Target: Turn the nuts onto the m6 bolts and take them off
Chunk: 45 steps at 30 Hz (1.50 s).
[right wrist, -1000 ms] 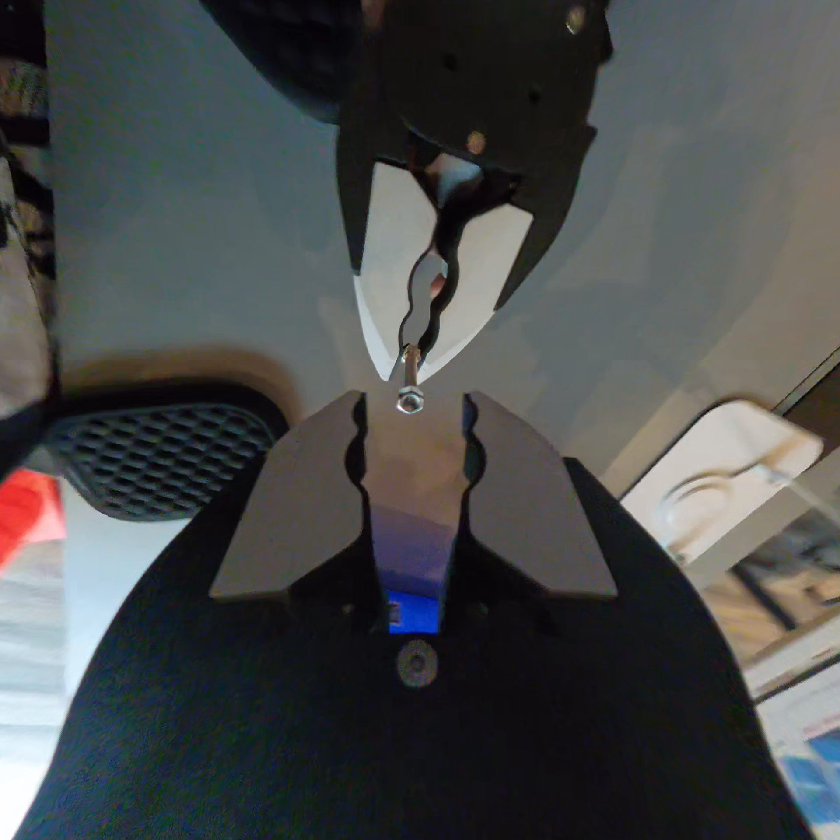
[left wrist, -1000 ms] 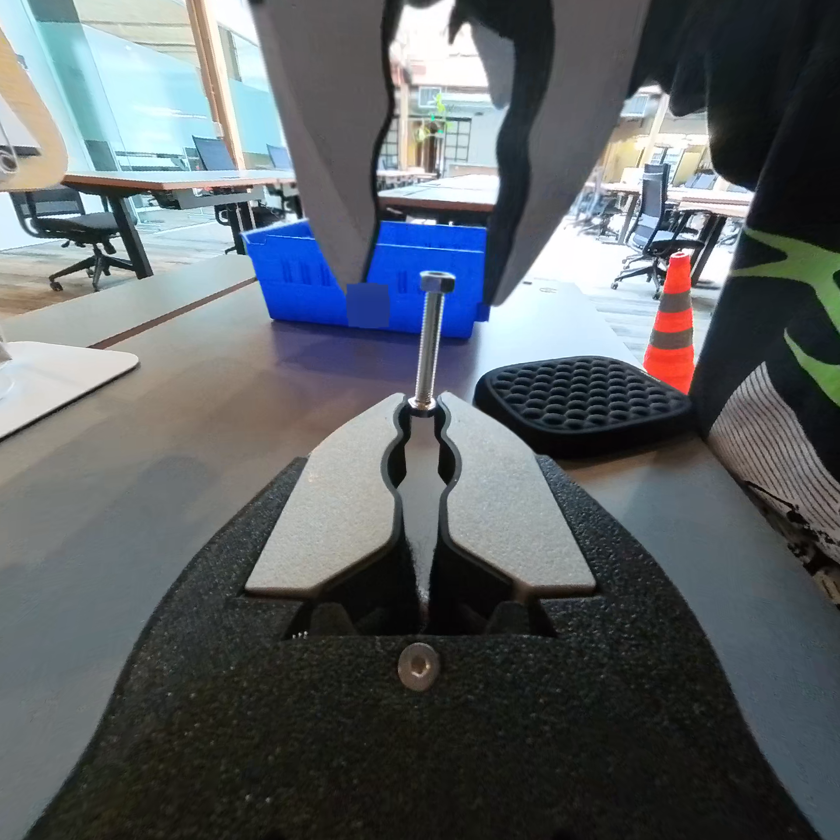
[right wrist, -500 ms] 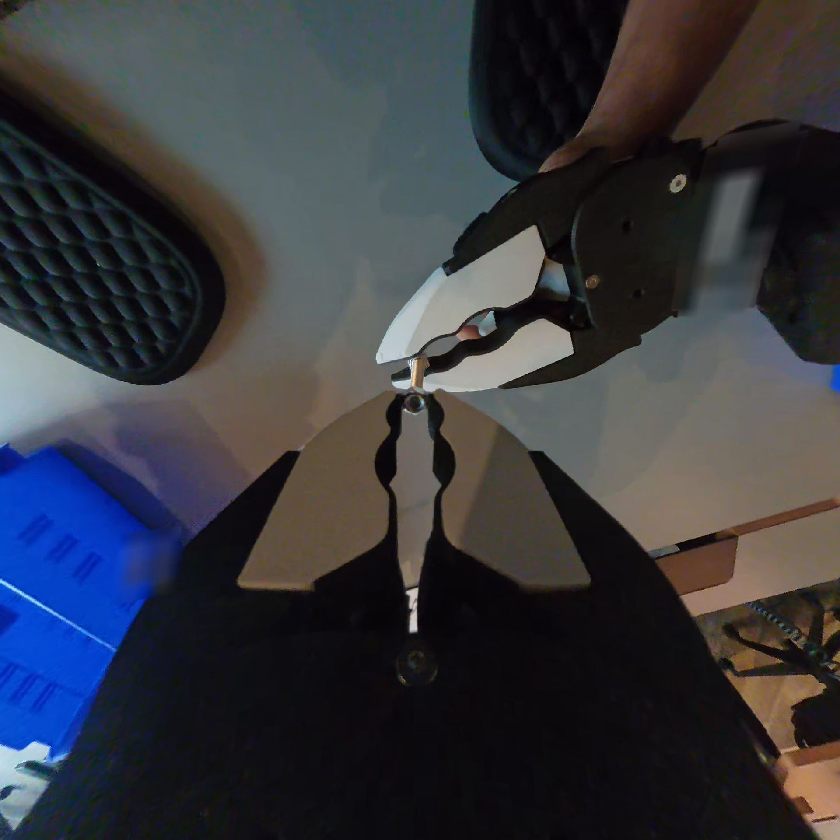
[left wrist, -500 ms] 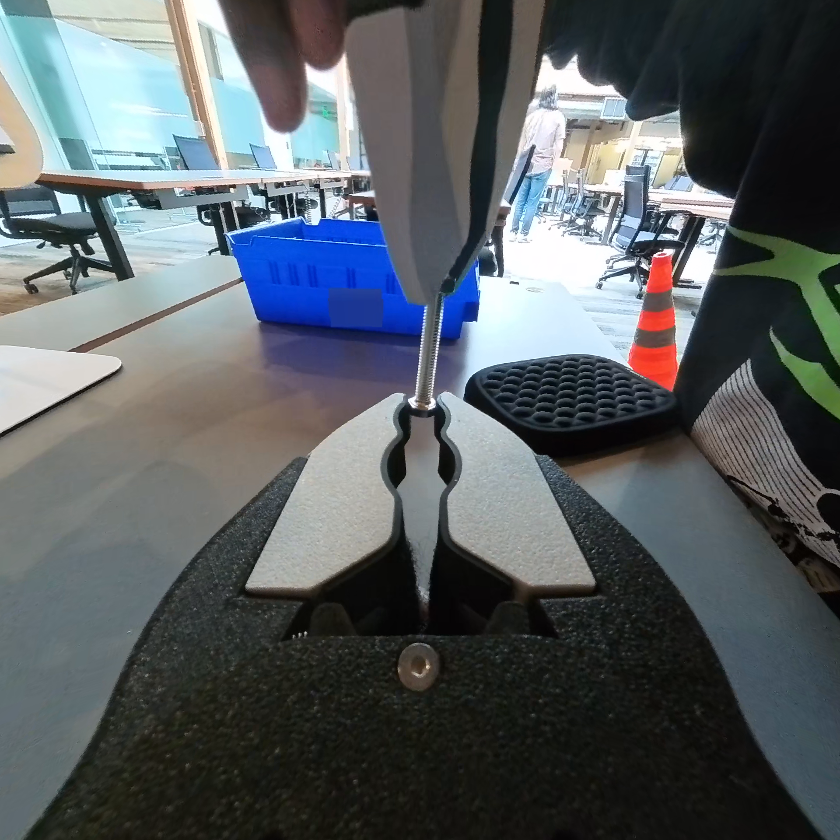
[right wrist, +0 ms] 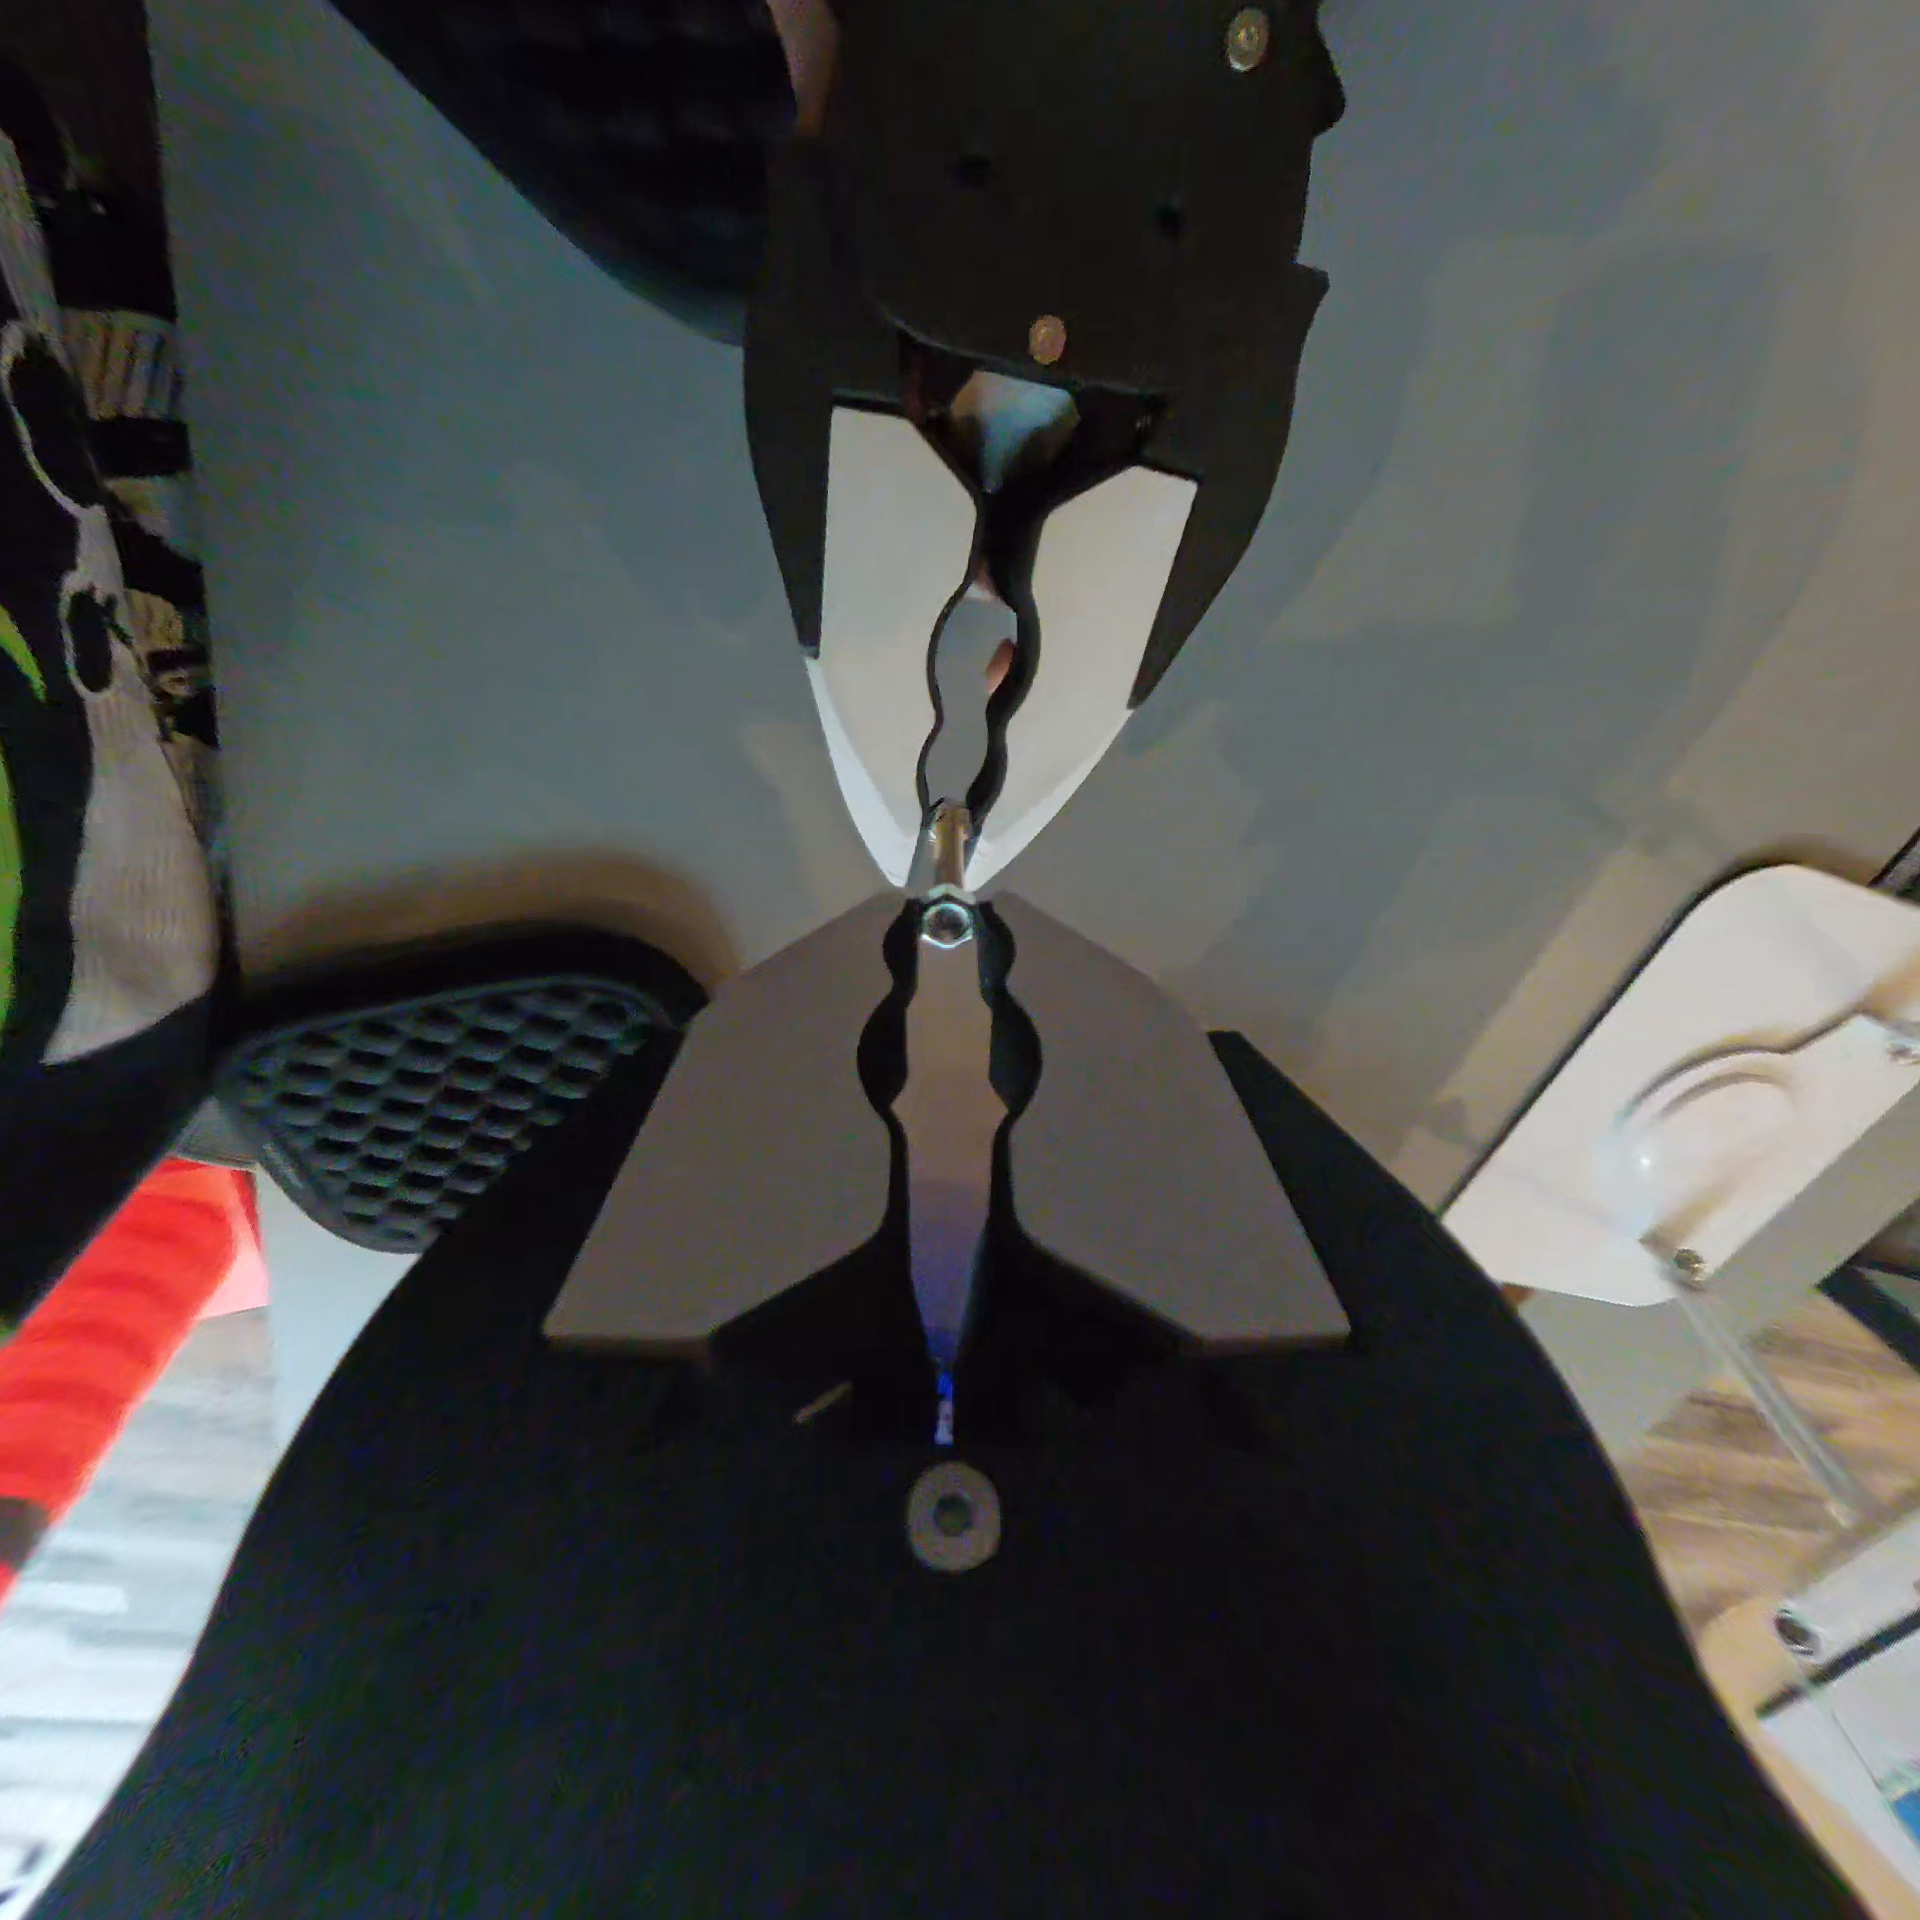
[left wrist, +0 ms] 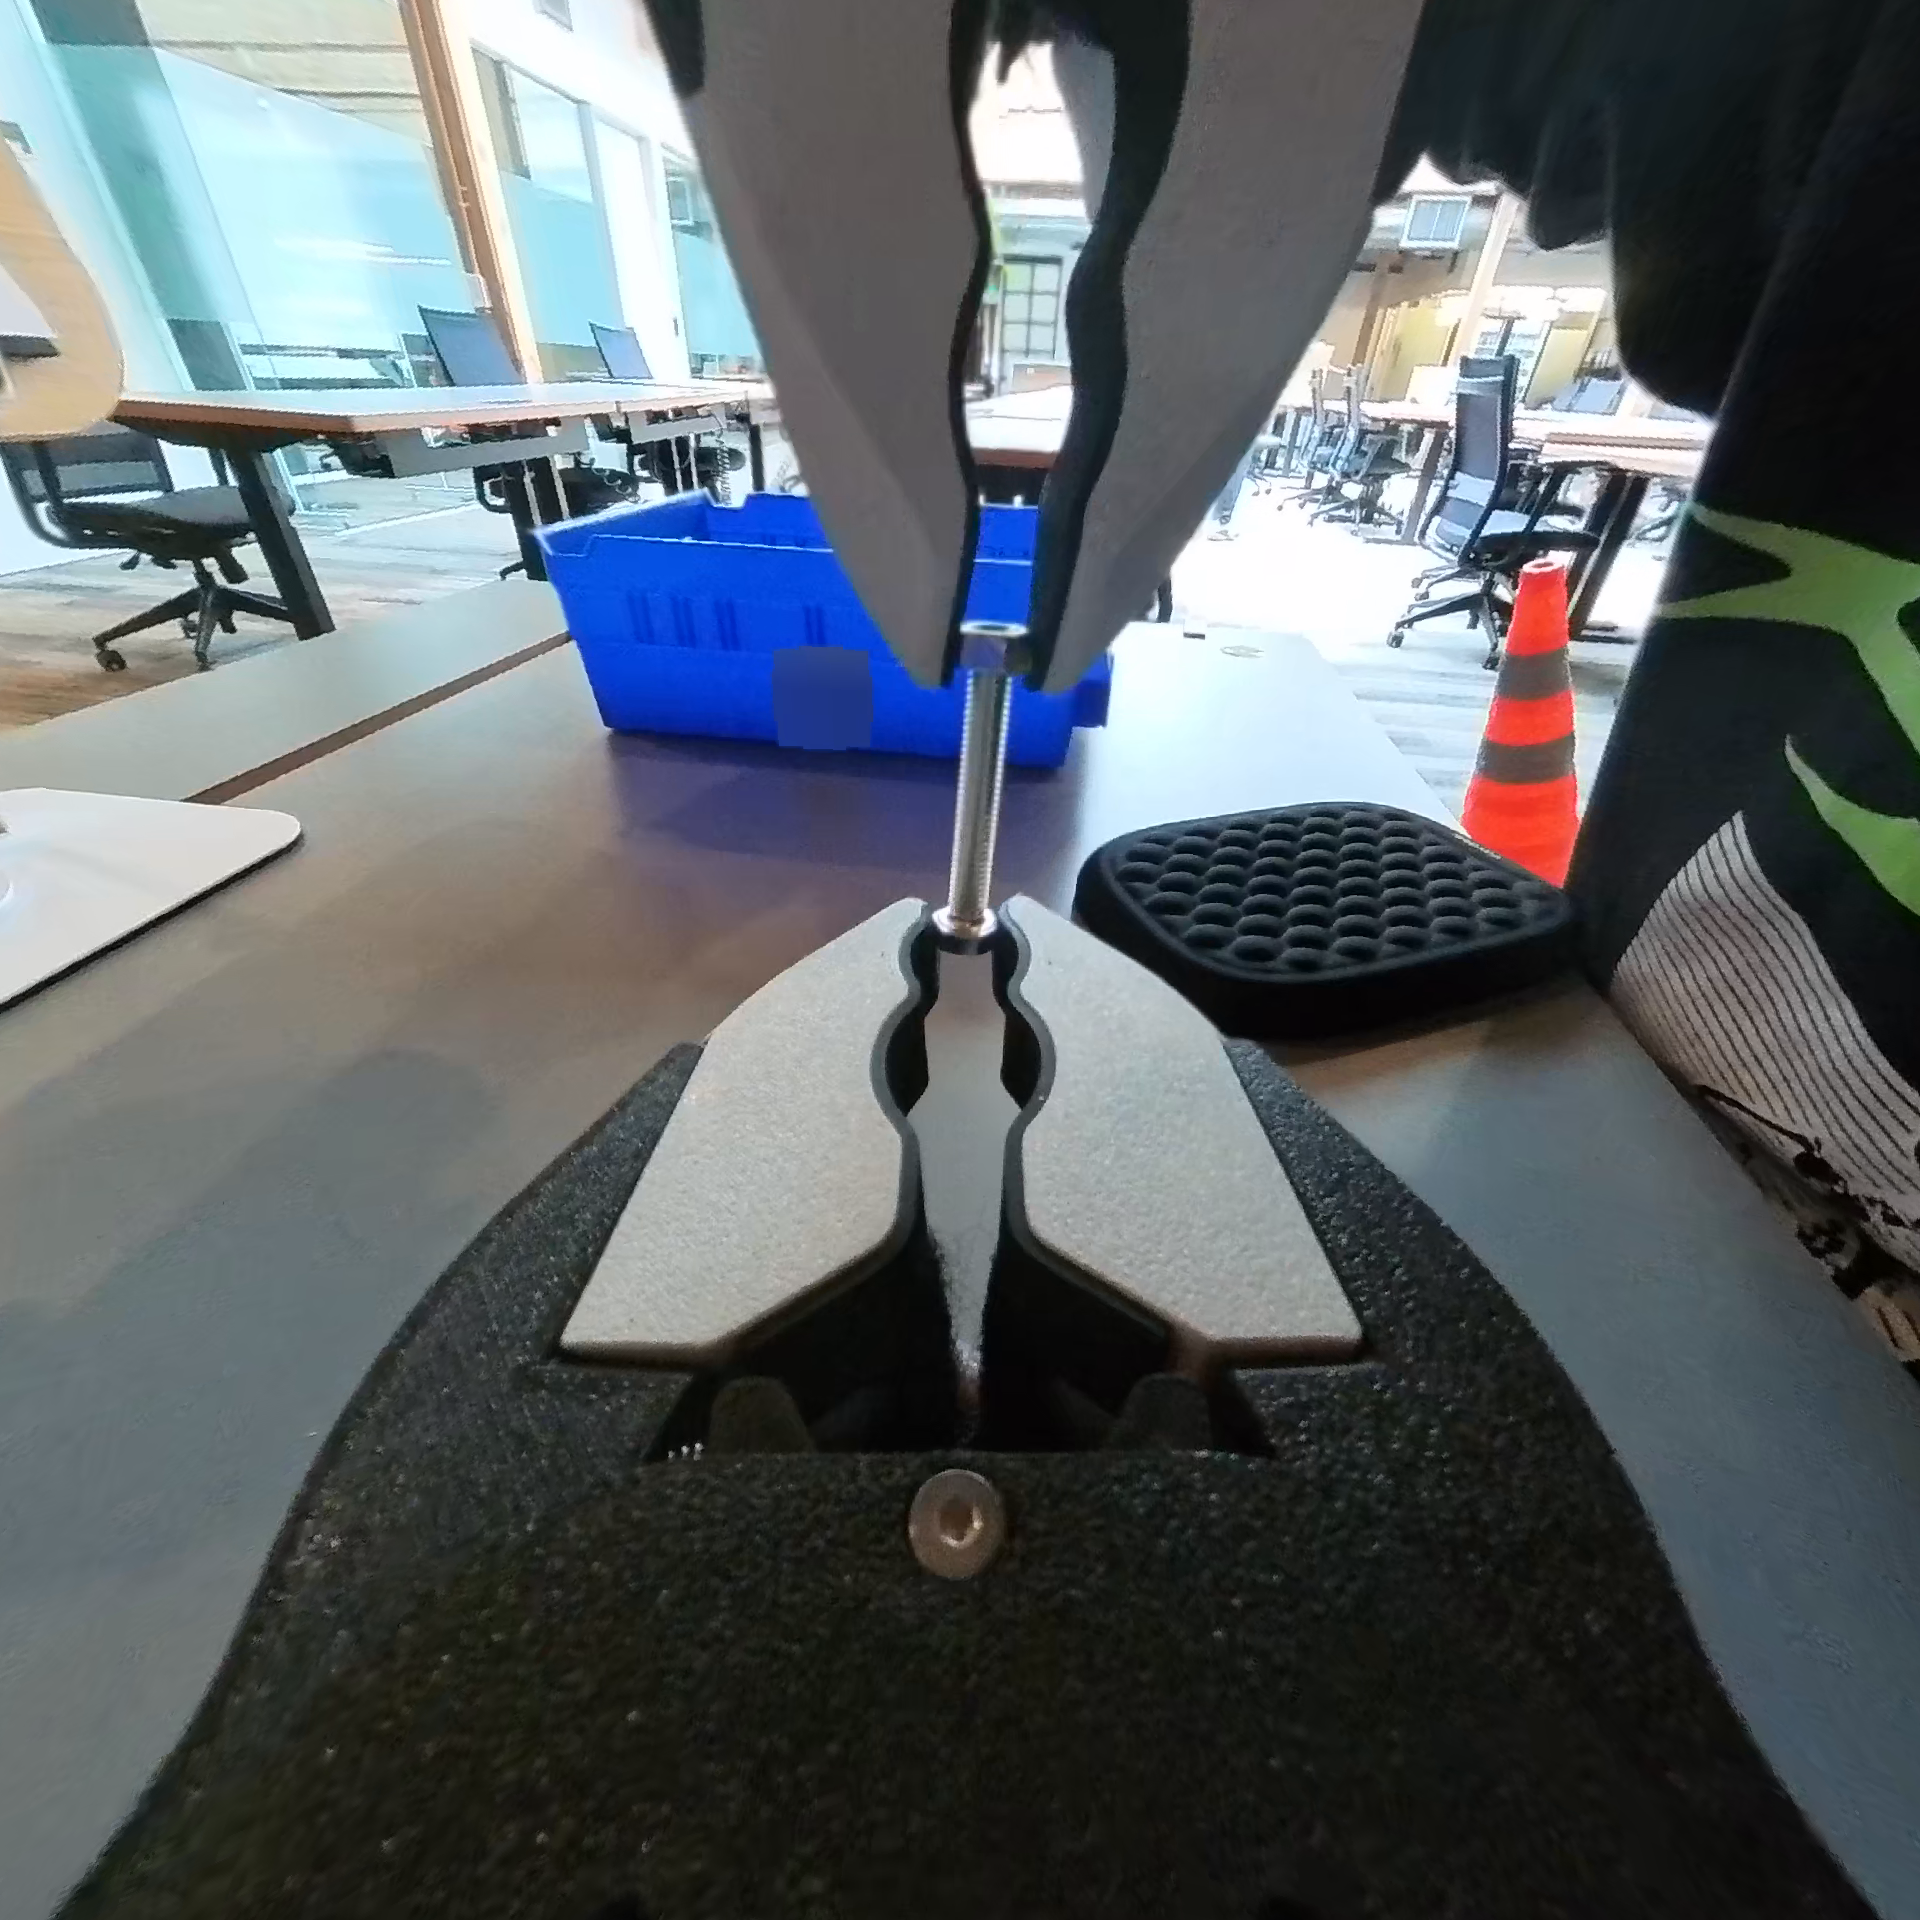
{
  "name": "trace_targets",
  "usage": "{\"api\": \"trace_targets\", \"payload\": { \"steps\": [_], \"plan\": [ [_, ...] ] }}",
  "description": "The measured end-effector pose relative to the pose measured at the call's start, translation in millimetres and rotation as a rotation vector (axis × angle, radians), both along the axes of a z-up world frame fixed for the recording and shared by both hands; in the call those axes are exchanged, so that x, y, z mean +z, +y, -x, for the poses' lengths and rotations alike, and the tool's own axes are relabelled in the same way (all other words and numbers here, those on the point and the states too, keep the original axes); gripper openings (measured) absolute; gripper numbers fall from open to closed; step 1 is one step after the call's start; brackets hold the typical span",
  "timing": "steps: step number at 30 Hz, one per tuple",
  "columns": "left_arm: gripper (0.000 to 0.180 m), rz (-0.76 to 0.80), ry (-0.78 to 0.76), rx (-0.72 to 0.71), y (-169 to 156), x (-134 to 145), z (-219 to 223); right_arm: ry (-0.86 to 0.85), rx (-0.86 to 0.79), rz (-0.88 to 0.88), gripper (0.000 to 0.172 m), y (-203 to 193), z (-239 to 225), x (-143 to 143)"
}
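1. We are holding a pair of tongs in each hand over a dark grey desk point(left wrist: 416, 935), working on one long silver M6 bolt point(left wrist: 982, 790) that is standing upright between them.
2. Our left tongs point(left wrist: 966, 930) are lying low and level, narrowed onto a small silver nut point(left wrist: 964, 925) at the lower end of the bolt, with both tips pressing against it.
3. Our right tongs point(left wrist: 992, 665) are reaching down from above, narrowed onto the bolt's head point(left wrist: 992, 657); in the right wrist view we are looking straight along the bolt at that head point(right wrist: 943, 923), gripped at the tips of these tongs point(right wrist: 943, 925).
4. The nut is sitting right at the far end of the thread, with nearly the whole shank bare between nut and head.
5. We are judging that the nut is only just engaged: either it is barely started, or it is almost off. The pictures are not telling us which way the turning is going.
6. Behind the bolt, a blue plastic bin point(left wrist: 727, 644) and a black honeycomb-patterned mat point(left wrist: 1320, 904) are resting on the desk; we cannot see whether more bolts or nuts are waiting there.
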<state>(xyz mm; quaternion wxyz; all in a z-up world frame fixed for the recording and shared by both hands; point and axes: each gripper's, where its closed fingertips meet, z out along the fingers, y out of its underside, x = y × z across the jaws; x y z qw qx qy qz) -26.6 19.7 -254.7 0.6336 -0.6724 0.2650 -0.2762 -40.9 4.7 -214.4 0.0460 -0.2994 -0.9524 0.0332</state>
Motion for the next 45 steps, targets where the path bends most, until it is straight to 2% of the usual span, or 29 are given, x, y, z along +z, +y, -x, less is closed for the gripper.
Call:
{"api": "trace_targets", "payload": {
  "steps": [2,3,7,9,15,17,22,24,26,29,32,34,38,41,43,45],
  "plan": [
    [0.009,0.002,-0.017,-0.004,0,1,1,0.047,0.104,-0.036,0.032,3,8,3],
    [0.009,0.003,-0.018,-0.006,0,1,1,0.050,0.197,-0.044,0.036,3,9,4],
    [0.009,0.005,-0.016,-0.015,-1,1,0,0.059,0.699,-0.095,0.032,0,1,6],
    [0.009,0.005,-0.020,-0.016,-1,1,0,0.059,0.799,-0.088,0.025,-3,0,5],
    [0.009,0.007,-0.023,-0.014,0,1,1,0.050,0.808,-0.069,0.010,-5,4,3],
    [0.009,0.006,-0.030,-0.003,0,2,2,0.045,0.668,-0.071,0.010,-4,6,4],
    [0.009,0.007,-0.033,0.016,2,2,4,0.031,0.084,-0.035,0.009,1,5,3],
    [0.009,0.008,-0.023,0.015,2,1,3,0.033,-0.002,-0.038,0.010,2,2,2],
    [0.009,0.006,-0.017,0.011,2,1,2,0.050,0.027,-0.044,0.010,0,3,2],
    [0.009,0.006,-0.024,0.004,1,1,3,0.088,0.281,-0.077,0.032,-3,8,6],
    [0.009,0.004,-0.021,-0.002,0,1,2,0.089,0.654,-0.117,0.030,-4,4,8],
    [0.009,0.004,-0.022,-0.004,0,1,2,0.102,0.796,-0.141,0.023,-3,6,8],
    [0.009,0.004,-0.025,-0.008,0,1,2,0.037,0.807,-0.098,0.013,-3,3,4],
    [0.009,0.005,-0.028,-0.004,0,2,2,0.065,0.775,-0.102,0.011,-3,4,4],
    [0.009,0.004,-0.032,0.004,1,2,3,0.070,0.650,-0.099,0.010,-2,5,4],
    [0.009,0.003,-0.030,0.014,1,2,4,0.061,0.421,-0.077,0.010,-1,5,4]
  ]
}}
